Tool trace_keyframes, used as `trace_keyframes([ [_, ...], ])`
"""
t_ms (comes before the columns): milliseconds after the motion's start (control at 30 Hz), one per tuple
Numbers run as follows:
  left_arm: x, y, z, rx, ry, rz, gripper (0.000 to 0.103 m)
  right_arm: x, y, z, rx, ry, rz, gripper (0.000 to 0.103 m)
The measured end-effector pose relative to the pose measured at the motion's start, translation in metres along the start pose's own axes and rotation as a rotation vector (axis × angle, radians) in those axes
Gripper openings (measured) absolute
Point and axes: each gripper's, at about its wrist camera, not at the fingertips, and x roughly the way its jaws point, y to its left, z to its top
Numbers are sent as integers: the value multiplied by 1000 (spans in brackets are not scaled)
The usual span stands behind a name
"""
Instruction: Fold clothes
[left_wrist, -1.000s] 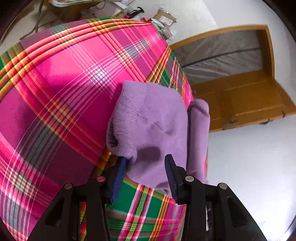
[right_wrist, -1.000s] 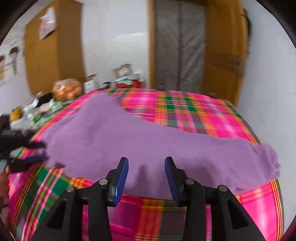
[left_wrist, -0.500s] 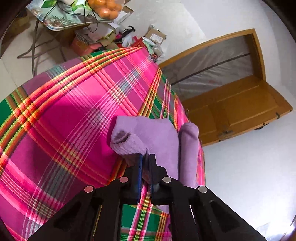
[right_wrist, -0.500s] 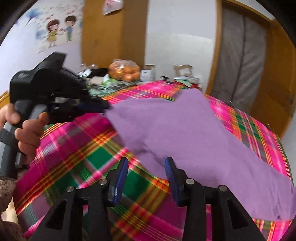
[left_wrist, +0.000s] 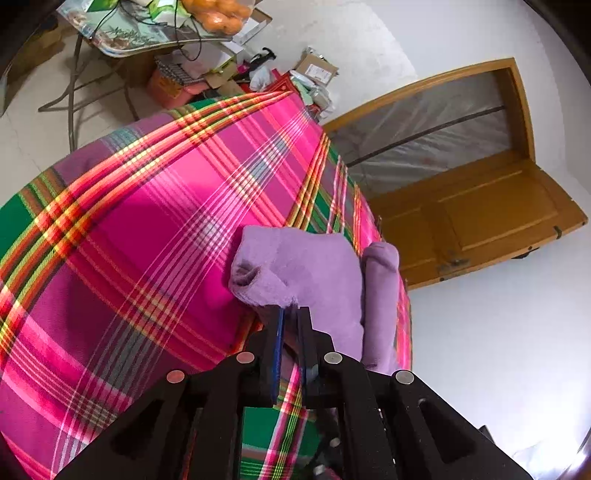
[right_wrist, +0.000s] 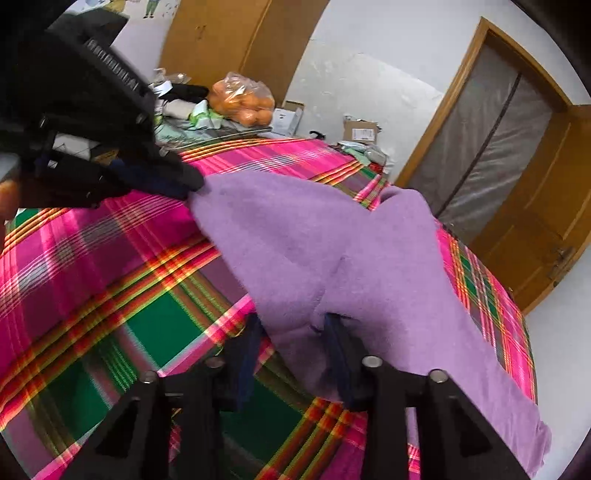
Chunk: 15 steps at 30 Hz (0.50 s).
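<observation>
On the plaid bedspread (left_wrist: 155, 229), my left gripper (left_wrist: 290, 317), open a second ago, now pinches the purple garment (right_wrist: 303, 236) at its nine-o'clock corner, while my right gripper (right_wrist: 291, 332) has closed in, jaws wide around the near edge, ready to fold.

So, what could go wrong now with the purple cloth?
1. The left claw pinches only a thin edge of the purple cloth; it may slip out when lifted.
2. The right claw is open around a bunched fold, so it may grab several layers.
3. Pulling could drag the plaid sheet.
</observation>
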Motion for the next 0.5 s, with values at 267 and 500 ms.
trace_keyframes([
  [267,14,-4,-23,-36,85,-76,35,-8,-19,-3,103,-26,29,7],
  [500,26,8,-39,-162,153,-116,44,-24,-31,-1,180,-90,62,4],
])
